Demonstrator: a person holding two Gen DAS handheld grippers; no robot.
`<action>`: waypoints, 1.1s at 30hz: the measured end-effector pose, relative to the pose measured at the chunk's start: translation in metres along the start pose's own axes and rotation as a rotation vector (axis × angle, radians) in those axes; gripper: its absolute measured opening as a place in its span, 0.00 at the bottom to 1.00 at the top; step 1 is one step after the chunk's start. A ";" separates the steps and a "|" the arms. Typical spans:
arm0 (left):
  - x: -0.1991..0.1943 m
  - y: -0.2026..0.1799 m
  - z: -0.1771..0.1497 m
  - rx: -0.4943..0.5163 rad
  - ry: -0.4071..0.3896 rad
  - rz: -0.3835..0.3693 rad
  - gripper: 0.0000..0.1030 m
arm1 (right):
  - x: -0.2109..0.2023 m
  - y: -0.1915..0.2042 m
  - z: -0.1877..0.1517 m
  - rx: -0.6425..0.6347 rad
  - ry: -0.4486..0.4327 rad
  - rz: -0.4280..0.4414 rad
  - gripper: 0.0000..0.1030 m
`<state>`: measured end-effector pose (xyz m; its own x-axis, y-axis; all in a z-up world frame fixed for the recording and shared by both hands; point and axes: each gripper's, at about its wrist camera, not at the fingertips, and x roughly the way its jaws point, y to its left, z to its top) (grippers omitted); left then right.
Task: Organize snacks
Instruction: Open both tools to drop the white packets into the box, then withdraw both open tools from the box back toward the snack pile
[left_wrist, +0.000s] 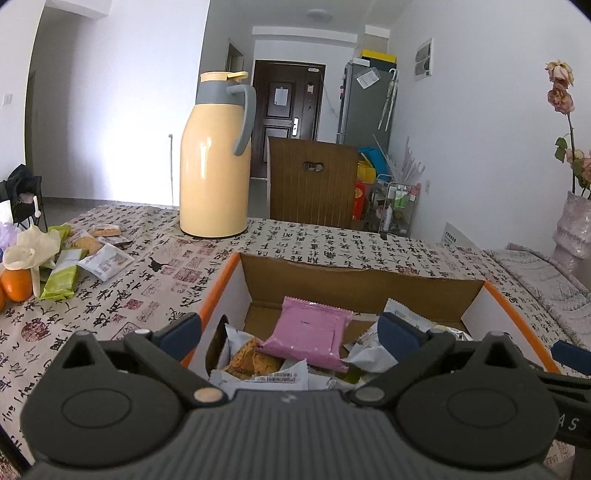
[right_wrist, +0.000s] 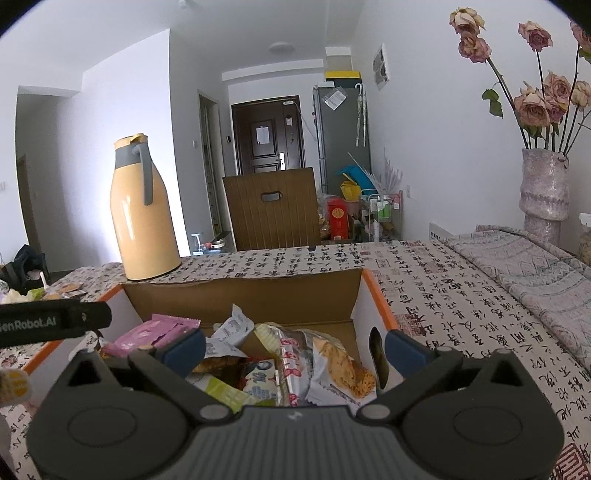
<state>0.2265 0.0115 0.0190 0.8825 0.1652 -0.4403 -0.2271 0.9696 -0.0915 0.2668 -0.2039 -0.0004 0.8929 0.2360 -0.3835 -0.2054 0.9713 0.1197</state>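
A: Both tools hang over the cardboard box (left_wrist: 364, 282), and look: the left gripper (left_wrist: 291, 328) is spread wide, nothing between its pads.

B: Same for the right gripper (right_wrist: 295, 347), jaws fully apart and empty above the box.

A: The pink packet (left_wrist: 310, 334) lies on top of the heap inside the box, slightly tilted, flat and glossy, with crimped ends.

B: Beside it, a clear-wrapped biscuit (right_wrist: 343, 363) and white sachets, all crinkly film, loosely piled.

A: More loose snacks (left_wrist: 79, 256) wait on the tablecloth, well left of the box, near the yellow thermos (left_wrist: 214, 162).

B: My judgement: lift clear of the box wall first, then pinch one packet across its flat faces.
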 end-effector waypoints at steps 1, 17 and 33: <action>0.000 0.000 0.000 0.000 0.000 0.000 1.00 | 0.000 0.000 0.000 0.000 0.000 0.000 1.00; -0.016 -0.002 0.012 -0.038 -0.012 -0.015 1.00 | -0.013 0.005 0.009 -0.025 -0.018 -0.002 1.00; -0.086 0.002 0.017 -0.040 -0.089 -0.049 1.00 | -0.073 0.019 0.016 -0.062 -0.059 -0.001 1.00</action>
<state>0.1573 0.0021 0.0716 0.9257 0.1348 -0.3533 -0.1975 0.9691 -0.1477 0.2040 -0.2026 0.0444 0.9146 0.2352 -0.3289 -0.2278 0.9718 0.0615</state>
